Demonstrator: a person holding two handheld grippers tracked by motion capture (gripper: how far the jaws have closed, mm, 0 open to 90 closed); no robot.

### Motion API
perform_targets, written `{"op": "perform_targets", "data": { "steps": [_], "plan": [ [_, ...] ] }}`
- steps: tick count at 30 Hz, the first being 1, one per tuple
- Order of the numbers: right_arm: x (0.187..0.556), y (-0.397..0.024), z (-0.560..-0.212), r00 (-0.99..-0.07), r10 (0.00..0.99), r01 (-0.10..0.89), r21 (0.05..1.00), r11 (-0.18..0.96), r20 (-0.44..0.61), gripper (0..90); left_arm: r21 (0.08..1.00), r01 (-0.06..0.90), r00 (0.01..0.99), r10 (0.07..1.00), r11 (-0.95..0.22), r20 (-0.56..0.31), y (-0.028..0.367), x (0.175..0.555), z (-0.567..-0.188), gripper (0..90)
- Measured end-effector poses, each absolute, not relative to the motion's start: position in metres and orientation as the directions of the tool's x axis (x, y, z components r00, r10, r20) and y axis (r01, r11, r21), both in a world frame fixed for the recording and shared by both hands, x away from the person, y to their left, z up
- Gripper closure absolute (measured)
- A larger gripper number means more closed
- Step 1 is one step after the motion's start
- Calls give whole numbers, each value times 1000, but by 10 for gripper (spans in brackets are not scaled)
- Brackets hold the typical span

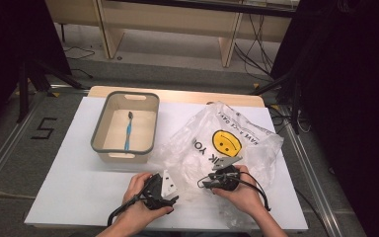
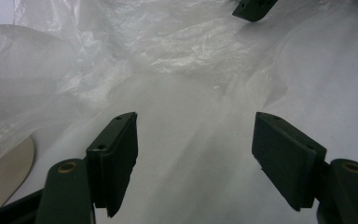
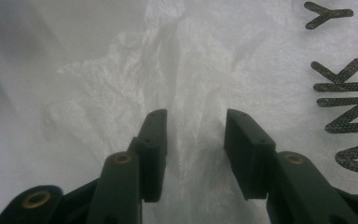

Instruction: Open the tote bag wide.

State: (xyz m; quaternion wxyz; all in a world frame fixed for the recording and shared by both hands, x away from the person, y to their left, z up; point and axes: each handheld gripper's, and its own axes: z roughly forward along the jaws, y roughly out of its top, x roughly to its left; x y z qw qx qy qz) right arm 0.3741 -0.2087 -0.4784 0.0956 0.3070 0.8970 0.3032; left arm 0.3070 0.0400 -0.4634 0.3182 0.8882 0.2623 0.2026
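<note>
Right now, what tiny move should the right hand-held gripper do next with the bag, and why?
Probably close a little more. The right hand-held gripper has a raised fold of the bag between its jaws, but a gap shows and the pads don't seem to press on it yet. The left hand-held gripper stands open over the bag's edge, so nothing is gripped.

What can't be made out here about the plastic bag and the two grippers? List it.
- Plastic bag contents: high view, crumpled film hides the inside.
- Bag lettering: right gripper view, cut off by the frame edge.
- Right gripper contact with the film fold: unclear, blurred.
- Left gripper: jaws wide, film beneath hazy.
</note>
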Motion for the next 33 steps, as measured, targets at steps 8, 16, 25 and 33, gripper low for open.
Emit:
{"op": "perform_targets", "data": {
  "steps": [8,16,25,33],
  "plan": [
    [372,-206,-479,-799,601,477,600,642,-8,796,670,341,783,594,-659,185,39,307,-465,311],
    [372,-208,-478,-785,619,506,602,618,25,900,669,340,786,590,-660,182,39,307,-465,313],
    [371,-215,-465,-755,655,503,678,536,42,900,675,352,798,585,-648,146,37,308,-466,363],
    [369,-220,-454,-729,684,480,738,475,33,900,678,354,847,529,-645,61,20,308,-470,440]
  ]
}}
